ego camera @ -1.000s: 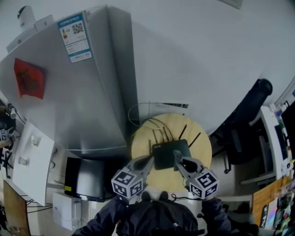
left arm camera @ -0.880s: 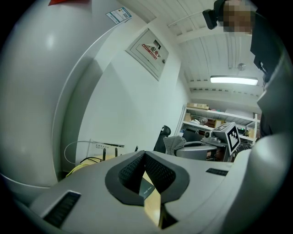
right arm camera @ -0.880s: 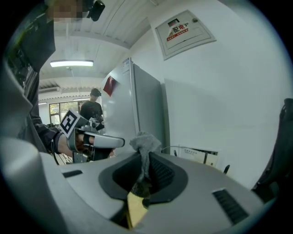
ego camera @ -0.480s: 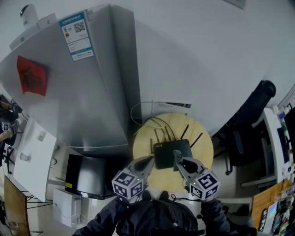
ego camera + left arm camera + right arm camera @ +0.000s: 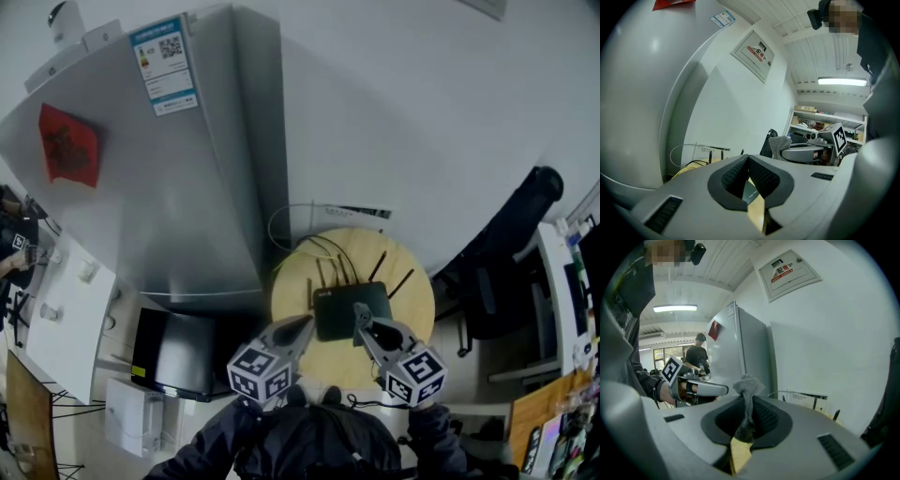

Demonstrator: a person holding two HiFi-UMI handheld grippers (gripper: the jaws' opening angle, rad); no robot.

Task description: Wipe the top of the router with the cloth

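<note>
Right gripper (image 5: 749, 398): jaws clamped on a small grey soft cloth (image 5: 748, 384). It is pinched along a fold, with a tuft bunched above the tips.

Left gripper (image 5: 746, 158): jaws together at the tips, nothing between them. Through the gap lower down I see only pale wood and a dark corner.

Head view: both grippers sit low over the near side of the round pale wooden bench (image 5: 292, 286). The flat black plastic router (image 5: 352, 309) lies on it, just ahead of the right tips. Thin black antennas (image 5: 376, 266) stand along its far edge and cables run off toward the wall. A tall grey fridge (image 5: 187, 187) stands to the left of the bench.

Handling, my read:
- The cloth is limp and light, and little of it hangs free, so only the tuft will touch the router.
- The router looks light and smooth-cased, and I expect it to slide under a firm stroke.
- I would steady it at a bare near corner or edge with the shut left jaws.
- I would keep off the antennas, which look easy to knock or bend.
</note>
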